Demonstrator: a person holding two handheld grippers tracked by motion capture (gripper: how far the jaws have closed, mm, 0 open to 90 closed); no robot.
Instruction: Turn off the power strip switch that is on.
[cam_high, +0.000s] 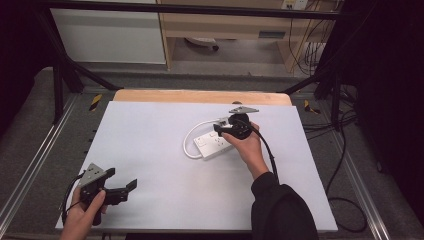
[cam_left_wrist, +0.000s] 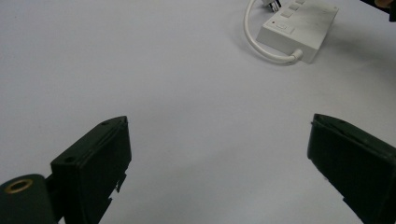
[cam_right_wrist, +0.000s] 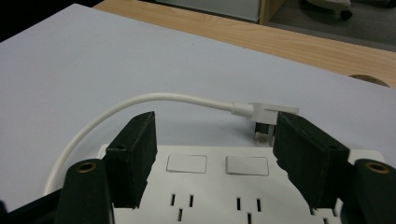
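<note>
We are holding the released right tongs (cam_right_wrist: 215, 140) over the strip (cam_high: 216, 143), right of the worktop's (cam_high: 150, 150) centre, squaring up to its plug (cam_right_wrist: 266, 114), while the left tongs (cam_high: 122, 190) are idling released near the front-left corner.

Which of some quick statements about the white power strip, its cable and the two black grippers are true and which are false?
1. The white rectangular power strip lies on the pale grey table sheet. True.
2. The left gripper is clamped on the strip. False: it hovers near the sheet's front left corner, jaws wide apart and empty.
3. The right gripper is over the strip with jaws apart. True.
4. The strip's white cable is black. False: it is white and curves round to a white plug.
</note>
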